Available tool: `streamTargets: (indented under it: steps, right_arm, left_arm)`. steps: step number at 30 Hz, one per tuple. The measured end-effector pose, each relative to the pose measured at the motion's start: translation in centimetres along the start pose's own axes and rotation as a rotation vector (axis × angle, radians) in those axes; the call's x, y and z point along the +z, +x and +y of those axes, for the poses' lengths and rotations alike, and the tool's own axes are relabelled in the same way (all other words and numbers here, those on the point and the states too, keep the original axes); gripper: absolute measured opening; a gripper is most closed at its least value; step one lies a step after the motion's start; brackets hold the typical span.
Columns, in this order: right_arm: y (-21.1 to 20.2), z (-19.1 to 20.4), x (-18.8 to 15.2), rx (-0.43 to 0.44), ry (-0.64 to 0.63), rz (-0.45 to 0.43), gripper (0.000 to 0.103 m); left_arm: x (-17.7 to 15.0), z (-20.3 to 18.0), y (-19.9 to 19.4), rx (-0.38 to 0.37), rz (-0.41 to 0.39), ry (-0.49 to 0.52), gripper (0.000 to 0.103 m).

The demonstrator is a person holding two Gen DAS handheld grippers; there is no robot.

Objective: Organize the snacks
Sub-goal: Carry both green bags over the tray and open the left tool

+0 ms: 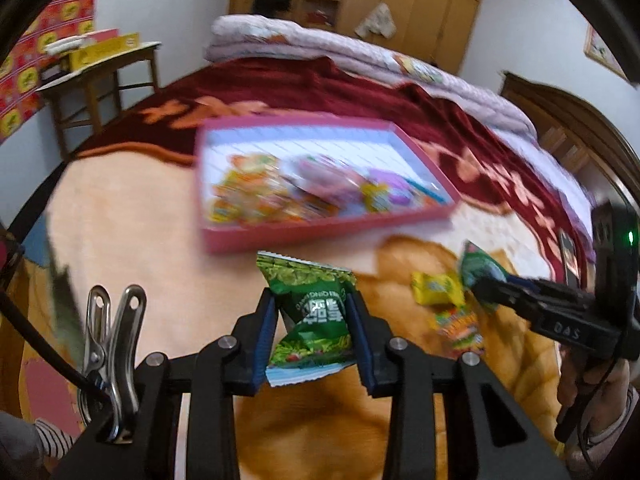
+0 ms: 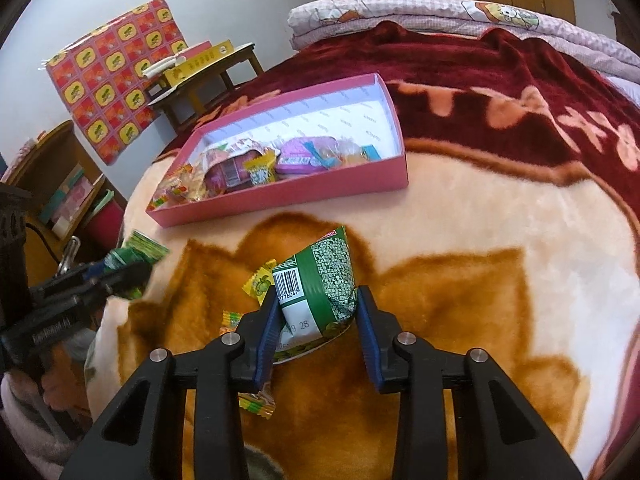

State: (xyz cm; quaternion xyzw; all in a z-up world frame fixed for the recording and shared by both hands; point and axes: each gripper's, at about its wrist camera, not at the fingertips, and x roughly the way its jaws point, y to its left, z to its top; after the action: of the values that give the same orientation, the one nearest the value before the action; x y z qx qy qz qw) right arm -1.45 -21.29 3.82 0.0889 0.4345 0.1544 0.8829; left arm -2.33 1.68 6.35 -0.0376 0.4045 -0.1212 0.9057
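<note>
A plush, fleecy blanket (image 2: 480, 208) in cream, tan and maroon covers the bed; on it sits a shallow pink cardboard box (image 2: 304, 196), rectangular, holding glossy crinkled wrappers; the left gripper (image 1: 312, 316) tilts downward, its blue-padded fingers (image 1: 266, 344) pinching a green foil snack packet (image 1: 316, 312), crumpled at the waist, clear of the blanket; the right gripper (image 2: 316, 320) also angles down, fingers (image 2: 267, 336) closed narrow on a second green packet (image 2: 320, 280) bearing a barcode; small yellow candies (image 2: 260, 280) lie at nine o'clock of it; the box lies at twelve o'clock.
</note>
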Motion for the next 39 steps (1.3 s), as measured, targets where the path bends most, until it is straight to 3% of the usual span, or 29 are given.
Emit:
streamTargets:
  steps: [12,20,26,32,39]
  right_arm:
    - [-0.6,1.1,2.3,0.055,-0.028,-0.014,0.037]
    - [-0.7,2.2,3.9,0.076,-0.066,-0.016,0.037]
    - [-0.8,2.7,5.9,0.075,-0.094,-0.031,0.037]
    - [-0.8,3.0,8.0,0.068,-0.126,-0.068,0.037]
    - [0.5,2.6,10.1,0.054,-0.118,-0.09,0.037]
  left_arm:
    - [1.5,10.3,-7.6,0.252,-0.166,-0.145,0.036]
    - [1.5,15.6,-11.2,0.425,-0.233,-0.234,0.036]
    - [2.4,16.5,-12.3,0.416,-0.271,-0.262,0.036]
    - [5.1,14.5,-11.4,0.339,-0.305,-0.219,0.036]
    - [7.1,11.1,-7.4,0.222,-0.258,-0.159,0.036]
